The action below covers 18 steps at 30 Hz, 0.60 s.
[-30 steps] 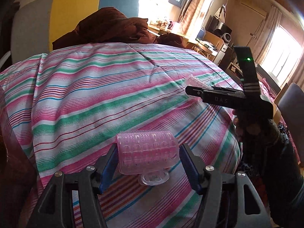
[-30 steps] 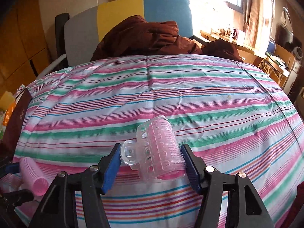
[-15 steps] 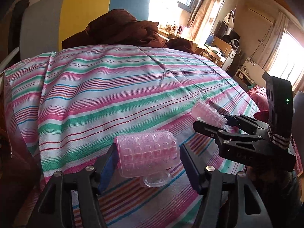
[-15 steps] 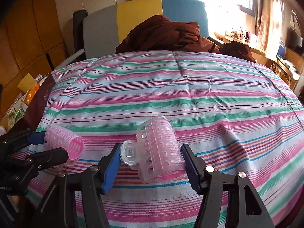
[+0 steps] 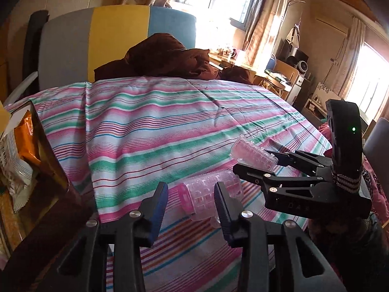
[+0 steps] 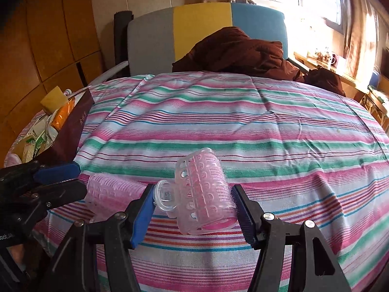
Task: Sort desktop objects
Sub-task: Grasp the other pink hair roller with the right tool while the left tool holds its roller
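My right gripper [image 6: 194, 209] clamps one pink hair roller [image 6: 206, 192]; my left gripper [image 5: 192, 194] stands spread, its roller lying loose.

Only my right view shows the held roller's clear clip shell pressed between both pads, above the striped bedspread [image 6: 267, 131]. My left view shows the second roller [image 5: 209, 194] lying on that bedspread between the parted fingers, gripped by neither. At the bedspread's left edge sits a dark box [image 6: 70, 131] of snack packets; the cloth beyond the rollers lies open.
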Available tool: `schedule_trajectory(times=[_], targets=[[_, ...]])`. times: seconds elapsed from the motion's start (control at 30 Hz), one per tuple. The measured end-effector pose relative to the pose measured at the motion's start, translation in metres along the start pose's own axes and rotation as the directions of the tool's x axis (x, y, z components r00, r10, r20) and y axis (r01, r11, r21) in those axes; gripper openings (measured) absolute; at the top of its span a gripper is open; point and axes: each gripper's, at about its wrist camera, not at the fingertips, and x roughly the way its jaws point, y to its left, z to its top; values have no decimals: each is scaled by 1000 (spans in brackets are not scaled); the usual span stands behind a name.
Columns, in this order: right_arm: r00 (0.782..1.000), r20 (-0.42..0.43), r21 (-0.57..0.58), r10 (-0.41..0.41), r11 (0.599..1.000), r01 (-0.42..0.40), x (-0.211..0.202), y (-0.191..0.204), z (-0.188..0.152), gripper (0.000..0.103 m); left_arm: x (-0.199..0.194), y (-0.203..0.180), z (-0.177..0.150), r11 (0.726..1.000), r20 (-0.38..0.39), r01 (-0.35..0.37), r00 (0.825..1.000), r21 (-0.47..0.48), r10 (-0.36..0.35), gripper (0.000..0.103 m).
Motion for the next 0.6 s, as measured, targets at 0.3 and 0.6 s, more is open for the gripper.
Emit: schedule_trajectory(times=[0.3, 0.6], targets=[[1000, 25, 27, -3, 1000, 2, -11, -8, 1, 63, 1, -1, 0, 996, -12, 81, 997, -47, -82, 85], [998, 61, 127, -12, 992, 4, -19, -43, -6, 63, 41, -35, 9, 999, -103, -29, 994, 25, 31, 85]])
